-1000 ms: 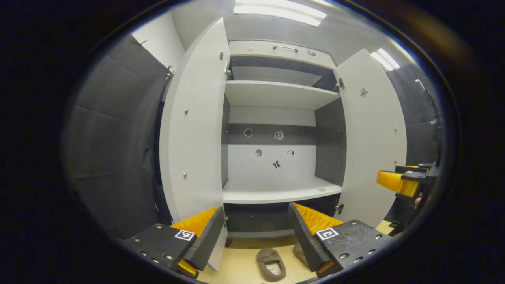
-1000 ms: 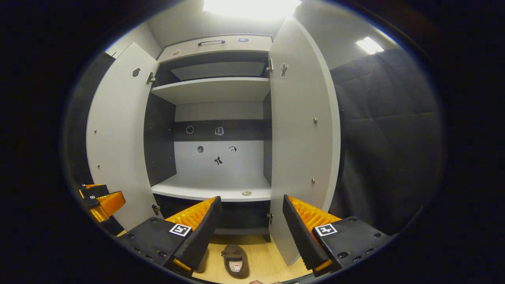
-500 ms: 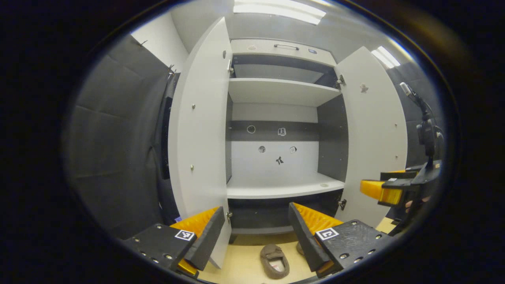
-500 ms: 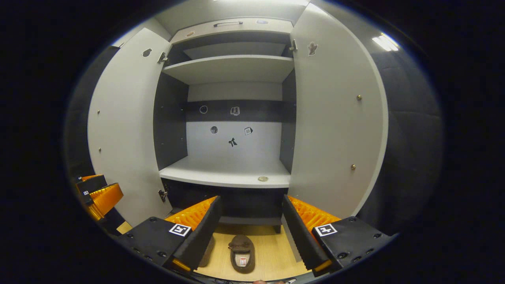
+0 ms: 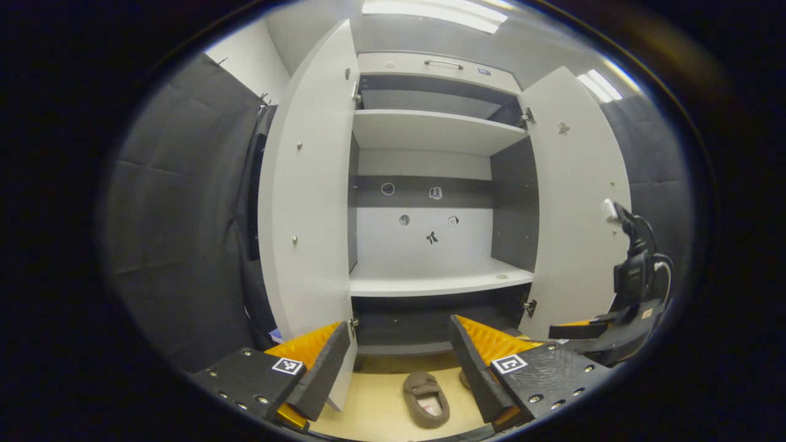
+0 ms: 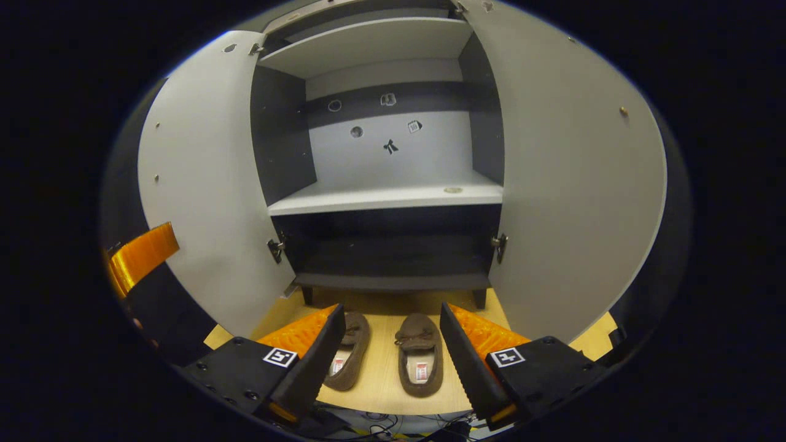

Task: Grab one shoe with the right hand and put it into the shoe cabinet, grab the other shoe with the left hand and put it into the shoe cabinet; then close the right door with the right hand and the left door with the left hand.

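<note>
Now your right tongs (image 6: 388, 350) have pitched down over the last second: the right gripper view, which framed the upper shelves, now takes in the floor (image 6: 381, 380) in front of the shoe cabinet (image 6: 387, 196). Both shoes lie on that floor just ahead of the cabinet base, the right-hand shoe (image 6: 419, 361) at 6 o'clock between your spread fingers, the left-hand shoe (image 6: 347, 356) at 7 o'clock, half behind one finger. The right tongs stand apart and grip nothing. Your left tongs (image 5: 399, 362) have hardly moved; they are also apart and empty, with one shoe at 6 o'clock. Both doors remain wide open and no shoe is inside, so the first pickup is probably starting.
</note>
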{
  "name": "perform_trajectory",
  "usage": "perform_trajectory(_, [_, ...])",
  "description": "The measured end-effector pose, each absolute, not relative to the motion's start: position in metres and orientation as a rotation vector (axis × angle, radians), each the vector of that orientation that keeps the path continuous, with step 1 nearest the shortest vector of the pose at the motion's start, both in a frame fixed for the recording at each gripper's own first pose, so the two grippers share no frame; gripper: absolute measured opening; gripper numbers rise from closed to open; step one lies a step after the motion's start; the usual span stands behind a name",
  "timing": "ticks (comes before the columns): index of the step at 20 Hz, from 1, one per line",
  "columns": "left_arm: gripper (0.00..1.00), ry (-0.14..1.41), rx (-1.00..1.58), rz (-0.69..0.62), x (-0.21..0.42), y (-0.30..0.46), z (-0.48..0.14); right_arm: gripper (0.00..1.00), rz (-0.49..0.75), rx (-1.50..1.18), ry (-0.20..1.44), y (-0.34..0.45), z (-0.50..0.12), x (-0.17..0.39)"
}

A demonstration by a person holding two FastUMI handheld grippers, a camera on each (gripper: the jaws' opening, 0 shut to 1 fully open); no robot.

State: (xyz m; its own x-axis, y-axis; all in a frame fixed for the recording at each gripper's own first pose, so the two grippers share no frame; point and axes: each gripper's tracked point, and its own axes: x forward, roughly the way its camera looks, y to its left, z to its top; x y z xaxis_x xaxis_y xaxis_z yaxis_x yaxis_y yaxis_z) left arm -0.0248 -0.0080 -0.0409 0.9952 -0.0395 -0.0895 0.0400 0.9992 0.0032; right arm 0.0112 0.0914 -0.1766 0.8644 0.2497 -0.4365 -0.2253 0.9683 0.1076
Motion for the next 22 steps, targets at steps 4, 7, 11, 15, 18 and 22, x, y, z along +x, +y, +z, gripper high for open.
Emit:
perform_trajectory(4, [0.95,0.104,0.003,-0.039,-0.023,-0.010,-0.045,0.96,0.286,0.012,0.562,0.099,-0.223,0.007])
perform_trajectory(7, [0.95,0.117,0.000,-0.028,-0.022,-0.007,-0.050,0.93,0.323,0.018,0.643,0.107,-0.256,0.008])
perform_trajectory(11, [0.95,0.138,0.000,-0.001,-0.023,0.000,-0.058,0.96,0.354,-0.021,0.740,0.117,-0.299,0.019])
perform_trajectory(15, [0.95,0.165,-0.001,0.022,-0.024,0.005,-0.066,0.96,0.380,-0.032,0.831,0.126,-0.340,0.025])
perform_trajectory(18, [0.95,0.179,0.025,0.020,-0.025,0.003,-0.068,0.93,0.374,-0.071,0.867,0.126,-0.366,0.036])
perform_trajectory(22, [0.95,0.182,0.032,0.001,-0.025,-0.004,-0.071,0.93,0.319,-0.141,0.910,0.121,-0.398,0.054])
